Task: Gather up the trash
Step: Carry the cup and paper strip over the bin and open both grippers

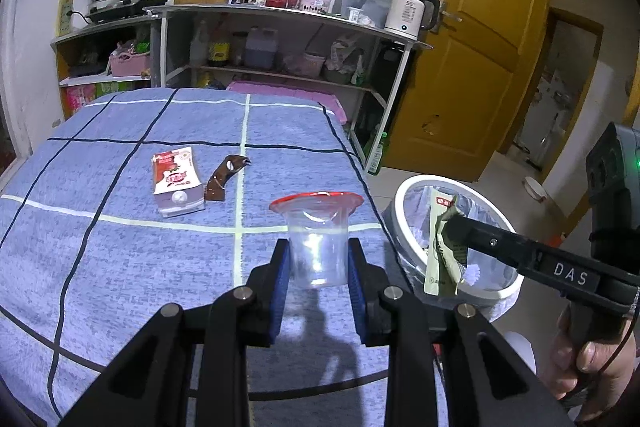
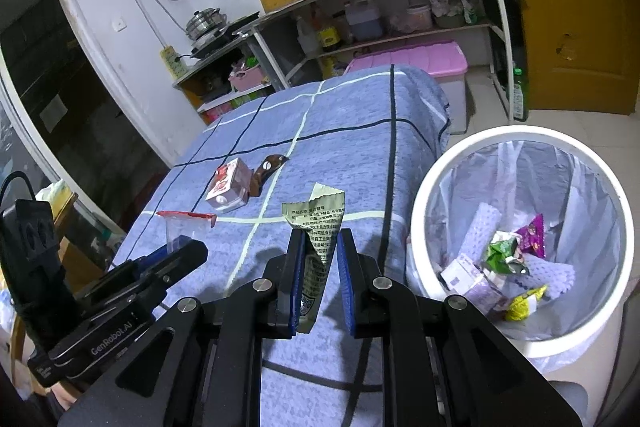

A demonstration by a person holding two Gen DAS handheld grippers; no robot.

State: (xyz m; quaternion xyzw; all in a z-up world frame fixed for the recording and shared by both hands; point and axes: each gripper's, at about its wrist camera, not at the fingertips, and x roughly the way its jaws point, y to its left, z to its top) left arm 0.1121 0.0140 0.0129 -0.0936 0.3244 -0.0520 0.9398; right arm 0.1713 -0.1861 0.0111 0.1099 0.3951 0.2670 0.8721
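My left gripper (image 1: 318, 247) is shut on a clear plastic cup with a red rim (image 1: 318, 227), held above the blue checked tablecloth (image 1: 120, 247). My right gripper (image 2: 319, 239) is shut on a green-beige wrapper (image 2: 318, 227), just left of the white trash bin (image 2: 520, 139); in the left wrist view the wrapper (image 1: 442, 247) hangs in front of the bin (image 1: 408, 195). A pink-and-white carton (image 1: 176, 183) and a brown wrapper (image 1: 224, 177) lie on the cloth further away. The left gripper (image 2: 176, 247) and its cup (image 2: 184, 223) show at the left of the right wrist view.
The bin holds several wrappers and a carton (image 2: 480, 287) inside a clear liner. A metal shelf (image 1: 280, 15) with bottles, a kettle (image 1: 408, 11) and a cutting board stands behind the table. A pink-lidded box (image 2: 420, 59) sits beyond the table, an orange door (image 1: 480, 27) at right.
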